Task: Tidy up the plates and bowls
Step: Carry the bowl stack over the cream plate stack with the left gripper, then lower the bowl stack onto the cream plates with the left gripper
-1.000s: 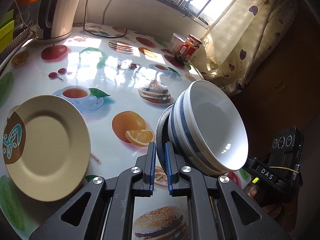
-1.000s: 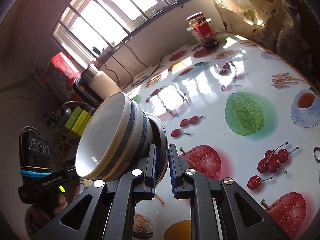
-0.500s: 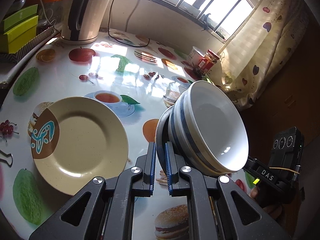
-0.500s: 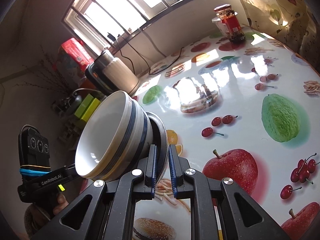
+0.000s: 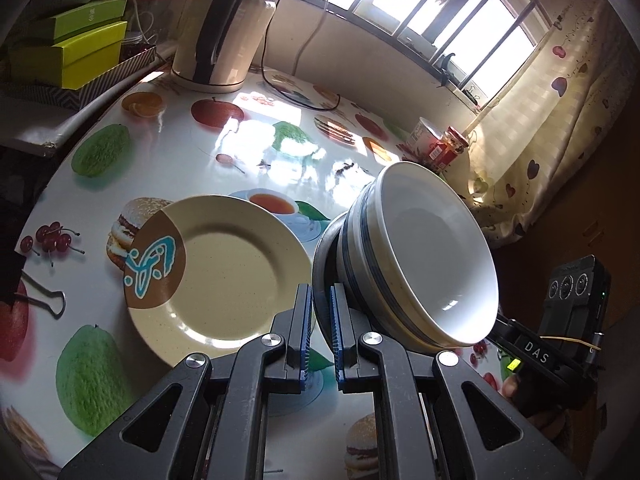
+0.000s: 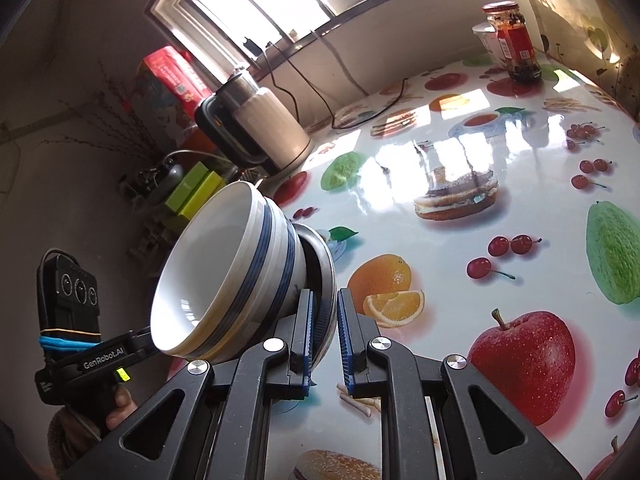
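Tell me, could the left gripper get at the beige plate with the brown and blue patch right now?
Probably not: the left gripper is shut on the dark dish under the stacked bowls, beside the plate.

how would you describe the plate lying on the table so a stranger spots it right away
On the round table printed with fruit and burgers, look in front of the kettle, near the table's middle. The cream plate lies flat there, the only dish on the table, marked by a brown patch with a turquoise squiggle.
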Motion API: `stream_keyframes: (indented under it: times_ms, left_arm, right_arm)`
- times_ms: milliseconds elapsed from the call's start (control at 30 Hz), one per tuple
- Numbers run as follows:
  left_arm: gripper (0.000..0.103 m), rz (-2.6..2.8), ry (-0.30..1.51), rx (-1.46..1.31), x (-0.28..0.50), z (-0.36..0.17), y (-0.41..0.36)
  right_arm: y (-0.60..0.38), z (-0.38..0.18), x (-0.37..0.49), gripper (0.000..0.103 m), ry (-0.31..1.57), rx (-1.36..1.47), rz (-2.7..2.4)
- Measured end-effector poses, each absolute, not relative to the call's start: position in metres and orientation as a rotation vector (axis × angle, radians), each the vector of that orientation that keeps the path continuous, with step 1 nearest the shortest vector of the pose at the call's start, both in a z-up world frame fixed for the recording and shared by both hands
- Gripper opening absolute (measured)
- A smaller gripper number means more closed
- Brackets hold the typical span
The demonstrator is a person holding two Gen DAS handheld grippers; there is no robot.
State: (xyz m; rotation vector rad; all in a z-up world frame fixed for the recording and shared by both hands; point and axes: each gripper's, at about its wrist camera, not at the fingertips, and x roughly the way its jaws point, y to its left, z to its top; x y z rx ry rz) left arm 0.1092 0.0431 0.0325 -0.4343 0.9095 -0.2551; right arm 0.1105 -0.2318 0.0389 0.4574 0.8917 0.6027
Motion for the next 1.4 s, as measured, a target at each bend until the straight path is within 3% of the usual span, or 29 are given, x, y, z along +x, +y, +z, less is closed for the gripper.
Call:
stream_keyframes:
  times_ms: [1400]
  left_arm:
    - [0.008, -0.086, 0.912, -0.521, 0.112, 0.011, 0.125]
  right_arm:
    - [-0.131, 0.024, 0.15, 0.014, 0.988, 0.361, 0.744]
